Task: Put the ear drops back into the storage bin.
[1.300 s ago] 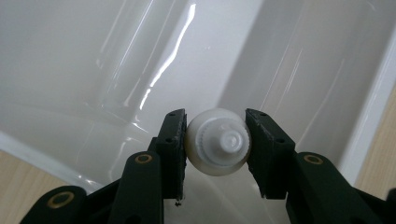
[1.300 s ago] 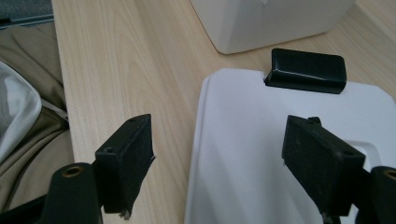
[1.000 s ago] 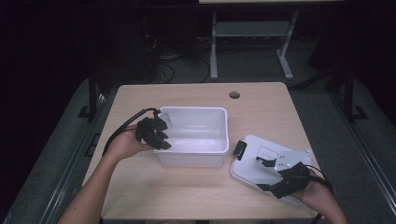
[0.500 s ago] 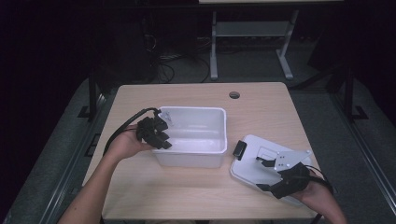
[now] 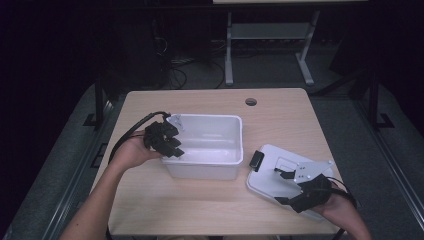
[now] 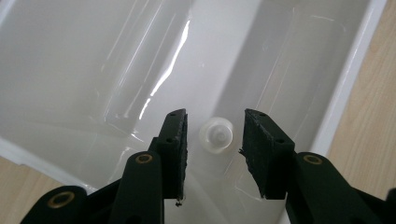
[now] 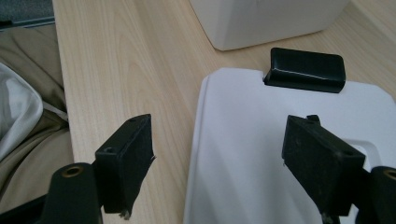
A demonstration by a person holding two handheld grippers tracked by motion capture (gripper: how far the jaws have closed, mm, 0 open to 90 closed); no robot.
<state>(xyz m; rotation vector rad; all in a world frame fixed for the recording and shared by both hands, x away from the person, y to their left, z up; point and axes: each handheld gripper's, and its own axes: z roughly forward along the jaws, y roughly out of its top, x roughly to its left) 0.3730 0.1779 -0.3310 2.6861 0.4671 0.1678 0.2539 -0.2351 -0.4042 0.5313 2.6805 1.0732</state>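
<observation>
White plastic bin (image 5: 207, 147) sits mid-table, and the left gripper (image 5: 167, 142) hangs over its 9 o'clock rim, pointing down into it. Compared with a second ago that hand has barely shifted, maybe a hair toward the bin's near-left corner. Its jaws have narrowed a touch and are now as close together as they get. In the left gripper view they straddle a small round whitish cap-like thing (image 6: 215, 134) lying on the bin floor. There's still a sliver of gap on each side of it, so I'd say the pads aren't pressing on it, though from this angle it's hard to be sure how far above it they are.

Over at 4 o'clock from the bin, well apart from it, the white lid (image 5: 280, 175) with its black latch (image 5: 256, 160) lies flat on the wooden table (image 5: 200, 210), same spot as before. The right gripper (image 5: 287, 187) hasn't budged: it rests over the lid's near edge, jaws spread wide. In the right gripper view one jaw is over bare wood and the other over the lid, nothing clamped between them.
</observation>
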